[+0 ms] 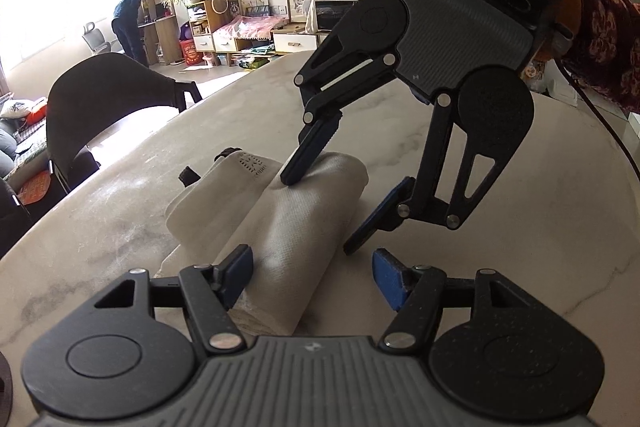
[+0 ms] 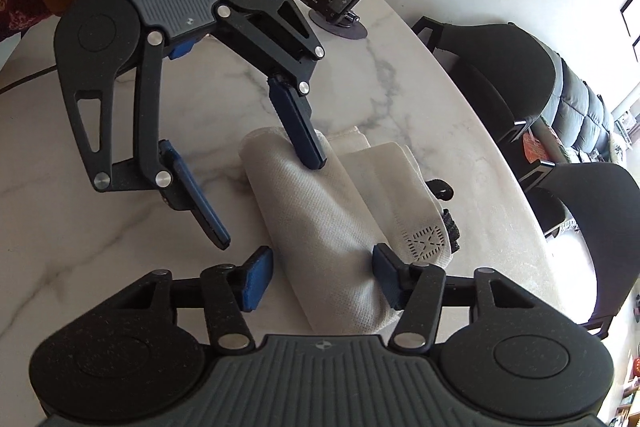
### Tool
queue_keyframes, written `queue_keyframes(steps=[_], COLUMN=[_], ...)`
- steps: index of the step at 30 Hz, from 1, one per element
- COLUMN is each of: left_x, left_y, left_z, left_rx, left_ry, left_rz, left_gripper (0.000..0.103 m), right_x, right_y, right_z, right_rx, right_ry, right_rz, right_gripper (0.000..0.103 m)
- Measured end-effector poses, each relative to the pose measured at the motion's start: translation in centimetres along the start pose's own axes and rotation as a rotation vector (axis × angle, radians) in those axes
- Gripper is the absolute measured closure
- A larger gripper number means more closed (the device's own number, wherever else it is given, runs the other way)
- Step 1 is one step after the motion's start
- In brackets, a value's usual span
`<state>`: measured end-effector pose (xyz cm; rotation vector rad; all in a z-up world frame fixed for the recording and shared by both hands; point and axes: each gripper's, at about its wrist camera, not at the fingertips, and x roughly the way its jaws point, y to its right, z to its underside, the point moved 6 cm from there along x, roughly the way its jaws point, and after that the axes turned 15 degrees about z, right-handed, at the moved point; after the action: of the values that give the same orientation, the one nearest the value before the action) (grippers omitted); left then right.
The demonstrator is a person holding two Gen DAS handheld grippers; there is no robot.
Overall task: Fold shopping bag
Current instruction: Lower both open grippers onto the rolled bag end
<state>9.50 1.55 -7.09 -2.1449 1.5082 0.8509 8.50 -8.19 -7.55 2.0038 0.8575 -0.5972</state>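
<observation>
White non-woven shopping bag (image 1: 296,227), rolled into a loose bundle, lies on the marble tabletop (image 1: 500,267); black handle straps (image 2: 444,203) and a stitched corner patch protrude at one side.

Left tongs (image 1: 314,281): spread, straddling one end of the roll, one pad against the fabric, the other clear of it.

Right tongs (image 2: 320,281): spread about the opposite end, not visibly pinching. In the left wrist view, one right fingertip (image 1: 294,173) presses down on the top of the roll while its partner hangs beside it, off the cloth.

Risks, judged:
- The roll is held only by top pressure, so lifting that fingertip may let the springy fabric unroll.
- A one-sided push could skid the bundle across the smooth tabletop.
- The straps may slip out and spoil the fold.
- The two tongs work close together and could collide.
</observation>
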Motion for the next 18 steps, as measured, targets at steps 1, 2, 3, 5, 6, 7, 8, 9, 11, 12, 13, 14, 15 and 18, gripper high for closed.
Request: queue_keyframes(steps=[1,2,3,5,6,7,8,9,11,12,13,14,15,18], left_x=[0.0,0.2,0.3,0.5,0.5,0.6,0.7,0.8,0.8,0.9,0.9,0.8,0.8,0.7], left_y=[0.2,0.3,0.4,0.3,0.2,0.1,-0.2,-0.4,-0.8,-1.1,-1.3,-1.5,-1.7,-2.3], left_z=[0.0,0.0,0.0,-0.1,-0.1,-0.2,-0.3,-0.3,-0.1,-0.1,0.0,0.0,0.0,-0.1], left_rx=[0.01,0.028,0.041,0.054,0.058,0.059,0.056,0.053,0.047,0.043,0.036,0.025,0.014,-0.018], left_ry=[-0.007,-0.019,-0.027,-0.034,-0.036,-0.037,-0.037,-0.037,-0.038,-0.038,-0.036,-0.032,-0.028,-0.016], left_rz=[-0.007,-0.018,-0.026,-0.037,-0.042,-0.046,-0.05,-0.053,-0.049,-0.047,-0.046,-0.038,-0.03,-0.006], left_gripper=[0.037,0.037,0.037,0.037,0.037,0.037,0.037,0.038,0.038,0.039,0.042,0.043,0.043,0.043], right_x=[0.1,0.3,0.4,0.6,0.7,0.8,0.9,1.0,1.1,1.2,1.3,1.2,1.1,0.1], right_y=[0.3,0.6,1.0,1.8,2.3,2.7,3.0,3.5,4.3,4.8,5.3,5.5,5.6,4.8], right_z=[-0.1,-0.1,0.0,0.0,0.1,0.2,0.2,0.3,0.5,0.7,1.0,1.1,1.2,1.3], right_rx=[0.012,0.028,0.054,0.104,0.136,0.163,0.184,0.222,0.297,0.341,0.389,0.417,0.436,0.368], right_ry=[-0.007,-0.012,-0.015,-0.021,-0.023,-0.023,-0.023,-0.021,-0.015,-0.007,0.003,0.012,0.03,0.073], right_rz=[-0.015,-0.031,-0.051,-0.091,-0.117,-0.139,-0.156,-0.185,-0.241,-0.267,-0.294,-0.307,-0.312,-0.258], right_gripper=[0.048,0.048,0.048,0.048,0.048,0.048,0.048,0.048,0.048,0.049,0.051,0.051,0.051,0.051])
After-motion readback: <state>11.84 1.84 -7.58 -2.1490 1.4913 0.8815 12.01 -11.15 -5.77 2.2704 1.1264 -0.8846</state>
